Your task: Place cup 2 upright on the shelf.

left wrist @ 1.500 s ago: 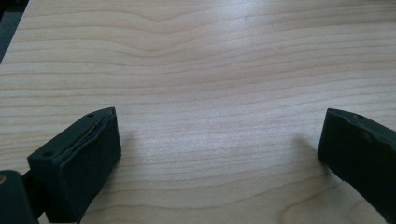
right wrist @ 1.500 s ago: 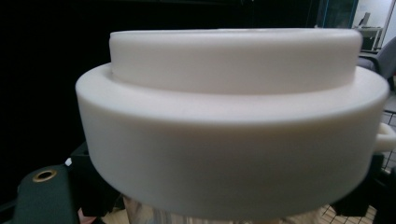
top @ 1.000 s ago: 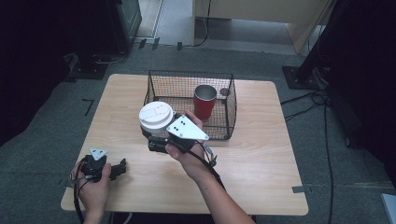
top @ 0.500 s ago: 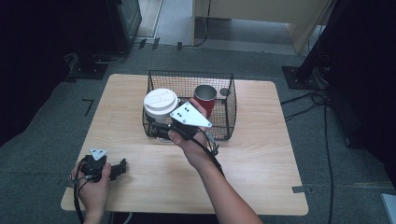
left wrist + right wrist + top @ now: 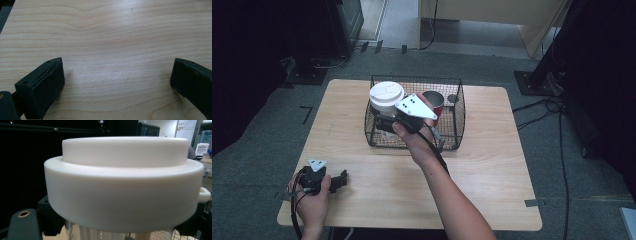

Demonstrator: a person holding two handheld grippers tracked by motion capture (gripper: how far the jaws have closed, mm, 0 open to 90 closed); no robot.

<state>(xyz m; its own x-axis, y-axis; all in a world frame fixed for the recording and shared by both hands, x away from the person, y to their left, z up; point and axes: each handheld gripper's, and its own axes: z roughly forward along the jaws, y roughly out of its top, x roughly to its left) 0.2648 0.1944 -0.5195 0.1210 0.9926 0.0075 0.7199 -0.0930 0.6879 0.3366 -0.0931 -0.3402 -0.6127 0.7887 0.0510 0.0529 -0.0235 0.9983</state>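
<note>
A clear cup with a white lid (image 5: 386,95) hangs above the left part of a black wire basket (image 5: 453,135), and my right gripper (image 5: 384,122) is shut on it just under the lid. In the right gripper view the lid (image 5: 125,182) is very close, with the black jaws pressing the cup's sides below it. A red cup (image 5: 434,101) stands inside the basket, behind the right hand. My left gripper (image 5: 343,177) rests low at the table's front left, open, with bare wood between its jaws (image 5: 117,82).
The basket stands at the middle back of the wooden table (image 5: 492,175). A small grey round thing (image 5: 452,98) lies in its back right corner. Dark stands and cables ring the table on the floor.
The right gripper has carried the lidded cup away from the person and slightly up, from in front of the basket to above its left part. The left gripper has stayed put.
</note>
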